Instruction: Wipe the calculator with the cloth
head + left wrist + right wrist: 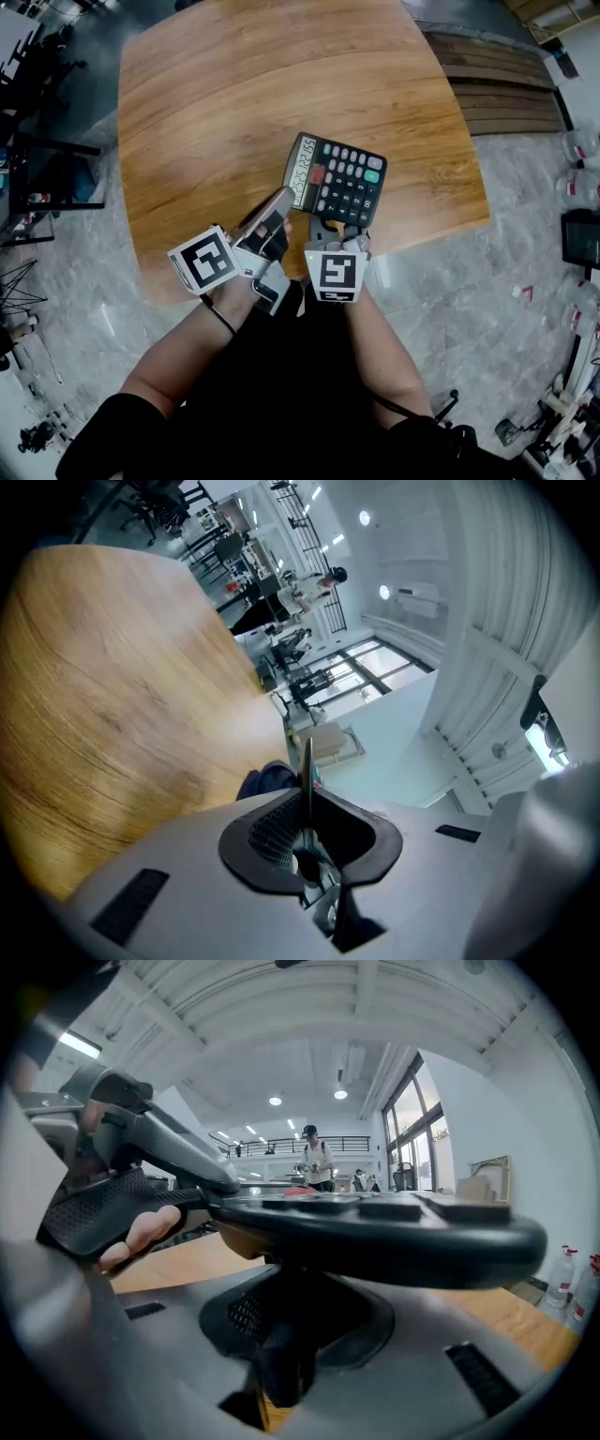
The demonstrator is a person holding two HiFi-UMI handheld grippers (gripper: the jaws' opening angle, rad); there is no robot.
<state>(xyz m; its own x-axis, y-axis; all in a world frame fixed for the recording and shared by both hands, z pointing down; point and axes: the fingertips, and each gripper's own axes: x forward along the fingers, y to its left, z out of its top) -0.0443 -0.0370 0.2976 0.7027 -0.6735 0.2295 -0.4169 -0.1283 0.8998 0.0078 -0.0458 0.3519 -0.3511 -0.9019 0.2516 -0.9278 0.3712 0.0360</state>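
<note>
Apparently mid-task, right gripper (339,232) is clamping black rectangular calculator (339,181) by its 6 o'clock edge above wooden table (234,94), left gripper (274,223) at its 9 o'clock pinching what looks like thin grey cloth (307,766), wiping seemingly still remaining.

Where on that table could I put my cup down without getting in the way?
Nearly all of the wooden table is bare: its far half and left side hold nothing. It is crowded only at the near edge, where the right gripper holds the calculator and the left gripper holds the cloth beside it.
</note>
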